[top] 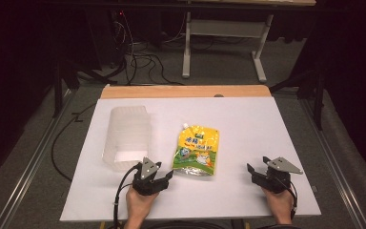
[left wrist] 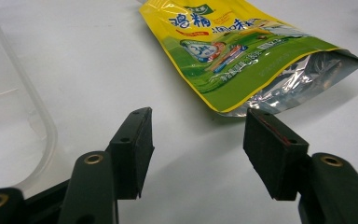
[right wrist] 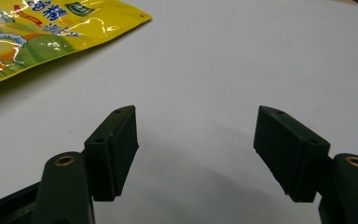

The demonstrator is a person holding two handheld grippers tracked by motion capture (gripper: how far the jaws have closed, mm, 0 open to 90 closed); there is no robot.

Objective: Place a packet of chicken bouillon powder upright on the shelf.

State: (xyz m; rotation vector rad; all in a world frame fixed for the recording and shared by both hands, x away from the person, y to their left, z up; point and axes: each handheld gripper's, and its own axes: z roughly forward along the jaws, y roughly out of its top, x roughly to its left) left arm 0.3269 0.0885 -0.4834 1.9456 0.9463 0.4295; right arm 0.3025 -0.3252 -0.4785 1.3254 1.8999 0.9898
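White matte table (top: 248, 124); glossy yellow-green foil pouch (top: 197, 151) lies flat near the left tongs (top: 167, 175); right tongs (top: 257, 170) likewise released, both empty.

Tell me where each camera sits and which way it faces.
High view: above the near edge, looking forward and down at the white table, clear container, yellow pouch, both hands.
Left gripper view: on the left gripper, open fingers facing the pouch's bottom.
Right gripper view: on the right gripper, open, pouch far left.
All three share the pouch.
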